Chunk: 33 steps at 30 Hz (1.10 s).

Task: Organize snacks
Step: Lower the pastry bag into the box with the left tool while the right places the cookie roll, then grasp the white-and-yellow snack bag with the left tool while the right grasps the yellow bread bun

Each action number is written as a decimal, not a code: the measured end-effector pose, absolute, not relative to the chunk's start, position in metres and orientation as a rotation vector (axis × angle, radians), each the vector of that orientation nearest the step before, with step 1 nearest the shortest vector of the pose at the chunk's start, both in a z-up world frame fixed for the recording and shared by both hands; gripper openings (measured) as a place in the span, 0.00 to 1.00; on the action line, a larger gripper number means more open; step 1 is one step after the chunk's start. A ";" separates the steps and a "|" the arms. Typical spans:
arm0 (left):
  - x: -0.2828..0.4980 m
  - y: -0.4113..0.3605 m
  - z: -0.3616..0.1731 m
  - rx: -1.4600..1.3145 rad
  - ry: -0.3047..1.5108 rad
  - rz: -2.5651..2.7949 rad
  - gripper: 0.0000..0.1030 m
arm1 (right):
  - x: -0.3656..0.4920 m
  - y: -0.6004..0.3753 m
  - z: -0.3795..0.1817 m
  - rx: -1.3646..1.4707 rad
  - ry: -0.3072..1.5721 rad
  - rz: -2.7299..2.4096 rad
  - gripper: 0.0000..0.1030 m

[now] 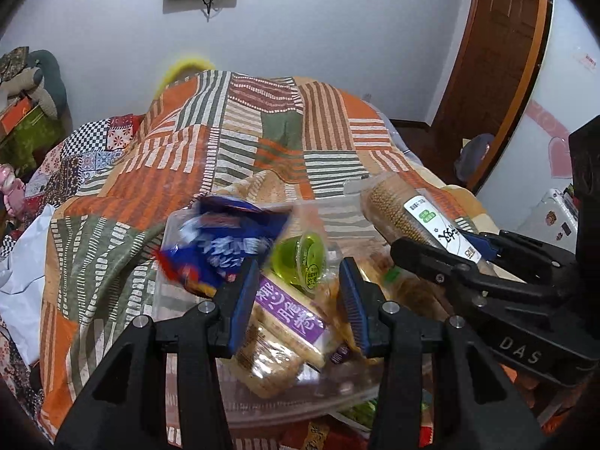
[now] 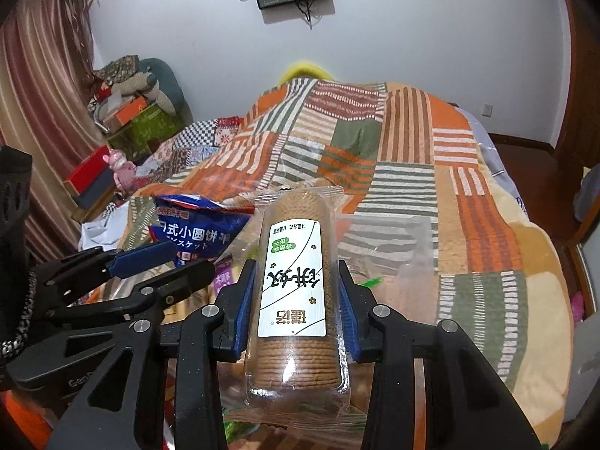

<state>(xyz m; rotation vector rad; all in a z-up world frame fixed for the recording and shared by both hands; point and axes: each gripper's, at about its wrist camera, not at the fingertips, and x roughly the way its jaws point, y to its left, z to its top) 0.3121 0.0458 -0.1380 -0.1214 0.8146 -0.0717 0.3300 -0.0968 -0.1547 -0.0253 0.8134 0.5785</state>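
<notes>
My right gripper [image 2: 296, 292] is shut on a clear-wrapped roll of round brown biscuits [image 2: 294, 225] with a white label, held lengthwise over a clear plastic box [image 2: 386, 228] on the bed. In the left wrist view the same roll [image 1: 390, 206] comes in from the right in the right gripper [image 1: 442, 242]. My left gripper [image 1: 296, 303] hovers over the box with a narrow gap between its blue pads and nothing gripped. Below it lie a purple-labelled cracker pack [image 1: 288, 311], a green jelly cup [image 1: 300, 258] and a blue biscuit bag [image 1: 221, 240]. The left gripper [image 2: 191, 260] also shows at the left of the right wrist view.
A patchwork orange, green and striped blanket [image 1: 232, 138] covers the bed. More snack packets [image 1: 360, 412] lie at the near edge under the box. Boxes and cushions [image 2: 138, 112] are stacked at the far left by a curtain. A wooden door [image 1: 495, 56] stands at the right.
</notes>
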 end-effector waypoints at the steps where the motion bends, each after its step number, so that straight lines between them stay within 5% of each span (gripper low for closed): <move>1: 0.313 0.048 -0.140 -0.132 0.822 -0.076 0.43 | 0.333 -0.096 -0.156 -0.024 0.820 0.579 0.35; 21: 0.266 0.057 -0.113 -0.157 0.800 -0.077 0.45 | 0.298 -0.117 -0.130 -0.046 0.778 0.608 0.40; 25: 0.240 0.061 -0.103 -0.153 0.774 -0.064 0.61 | 0.280 -0.124 -0.126 -0.058 0.766 0.627 0.42; 33: 0.194 0.064 -0.100 -0.134 0.782 -0.040 0.70 | 0.241 -0.135 -0.127 -0.080 0.761 0.644 0.53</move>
